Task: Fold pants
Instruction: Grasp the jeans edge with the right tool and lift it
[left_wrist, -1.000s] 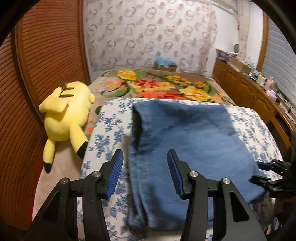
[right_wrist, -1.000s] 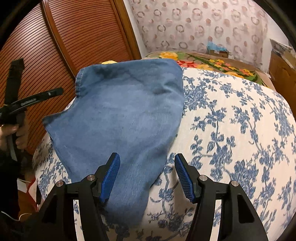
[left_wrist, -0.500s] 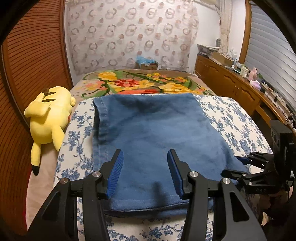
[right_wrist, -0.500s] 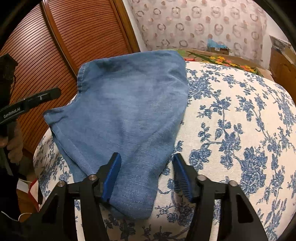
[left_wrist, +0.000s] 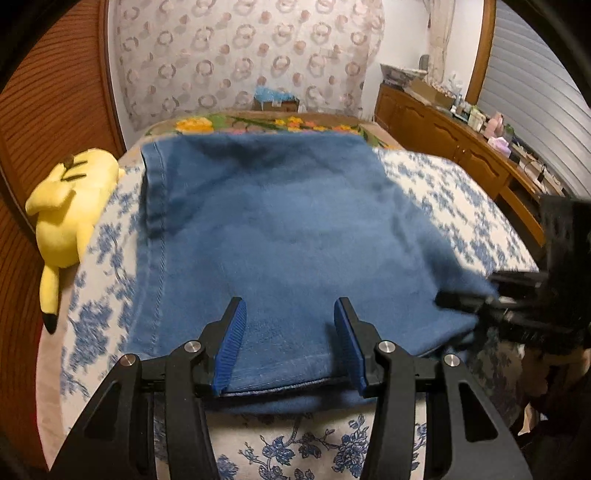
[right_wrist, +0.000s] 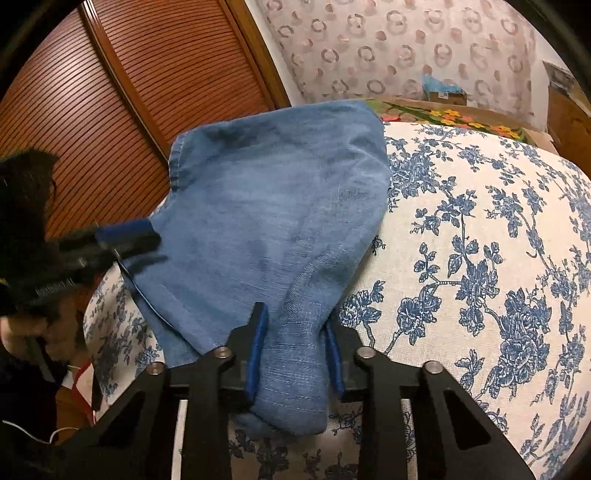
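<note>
Blue denim pants lie folded flat on a bed with a blue-flowered cover. My left gripper hovers open over the pants' near hem, fabric below its blue pads and nothing pinched. In the right wrist view the pants taper to a near corner. My right gripper is closing on that corner, and the denim bunches up between its pads. The left gripper reaches in at the pants' left edge there. The right gripper shows blurred at the pants' right corner.
A yellow plush toy lies at the bed's left edge beside slatted wooden doors. A bright flowered blanket and a small box sit beyond the pants. A cluttered wooden dresser runs along the right wall.
The right jaws have narrowed onto the pants' near corner, gathering the denim. The left gripper has swung from the pants' left side to over their near hem, its jaws unchanged.
</note>
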